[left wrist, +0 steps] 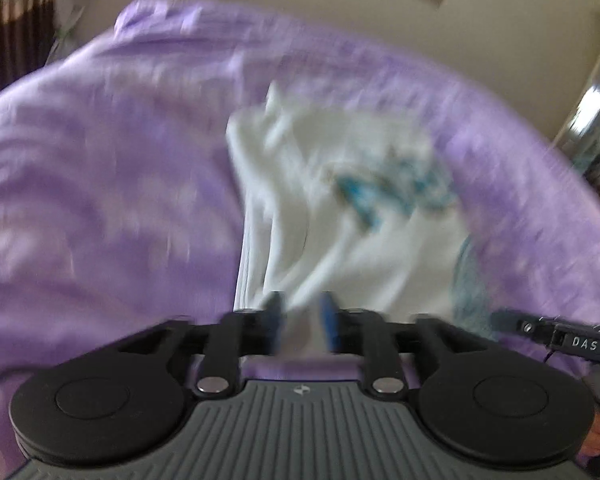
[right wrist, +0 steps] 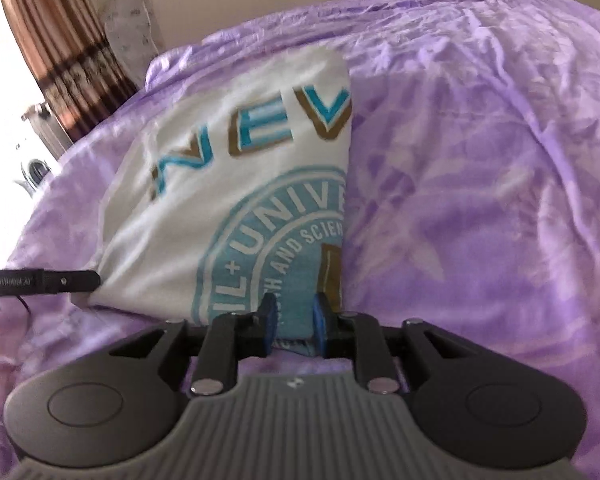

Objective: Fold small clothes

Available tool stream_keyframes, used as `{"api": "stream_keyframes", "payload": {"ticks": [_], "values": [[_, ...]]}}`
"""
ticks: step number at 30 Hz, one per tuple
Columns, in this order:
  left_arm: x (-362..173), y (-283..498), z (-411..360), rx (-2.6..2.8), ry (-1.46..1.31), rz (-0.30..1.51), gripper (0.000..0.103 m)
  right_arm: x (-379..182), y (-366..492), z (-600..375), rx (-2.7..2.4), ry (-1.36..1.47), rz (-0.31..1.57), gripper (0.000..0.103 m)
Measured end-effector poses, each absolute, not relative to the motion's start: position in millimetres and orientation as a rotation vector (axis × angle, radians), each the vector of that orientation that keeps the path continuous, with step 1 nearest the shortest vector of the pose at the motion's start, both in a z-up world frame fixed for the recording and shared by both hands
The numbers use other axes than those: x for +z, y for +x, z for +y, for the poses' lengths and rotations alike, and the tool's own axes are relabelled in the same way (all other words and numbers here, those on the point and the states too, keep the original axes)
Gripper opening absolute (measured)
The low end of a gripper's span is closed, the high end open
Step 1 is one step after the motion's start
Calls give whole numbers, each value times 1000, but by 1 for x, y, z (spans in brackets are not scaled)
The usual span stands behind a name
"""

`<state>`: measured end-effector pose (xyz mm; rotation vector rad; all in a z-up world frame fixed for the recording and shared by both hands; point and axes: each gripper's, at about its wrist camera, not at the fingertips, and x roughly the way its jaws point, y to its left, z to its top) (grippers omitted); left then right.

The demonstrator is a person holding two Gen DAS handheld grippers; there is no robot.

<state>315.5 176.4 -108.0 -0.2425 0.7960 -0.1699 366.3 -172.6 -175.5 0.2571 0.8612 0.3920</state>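
Note:
A white T-shirt [right wrist: 228, 160] with teal and gold lettering and a round teal crest lies folded lengthwise on the purple bedspread [right wrist: 480, 200]. Its straight fold edge runs along its right side. My right gripper [right wrist: 295, 320] stands open at the shirt's near hem, with the teal-printed cloth lying between its blue pads. In the blurred left wrist view the shirt [left wrist: 340, 200] lies ahead, and my left gripper [left wrist: 302, 320] is open with white cloth loose between its pads. Each view shows a finger [right wrist: 60, 282] of the other gripper at the shirt's near corner.
The bedspread [left wrist: 100, 200] covers the whole bed and lies wrinkled. A brown striped curtain [right wrist: 60, 40] and a pale patterned pillow [right wrist: 130, 24] stand at the far left. A cream wall rises behind the bed, and a doorway [left wrist: 592, 100] shows at the right.

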Motion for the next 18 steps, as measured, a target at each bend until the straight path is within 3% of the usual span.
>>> {"api": "stream_keyframes", "payload": {"ticks": [1,2,6,13,18], "values": [[-102,320,182,-159,-245,771,76,-171,367,-177,396,287,840,48],[-98,327,187,-145,-246,755,78,-166,369,-180,404,313,816,57],[-103,370,219,-209,-413,743,79,-161,400,-195,396,437,810,64],[-144,419,242,-247,-637,743,81,-169,461,-207,386,654,811,66],[-163,455,236,-294,-622,759,81,-188,494,-200,408,728,833,66]]}}
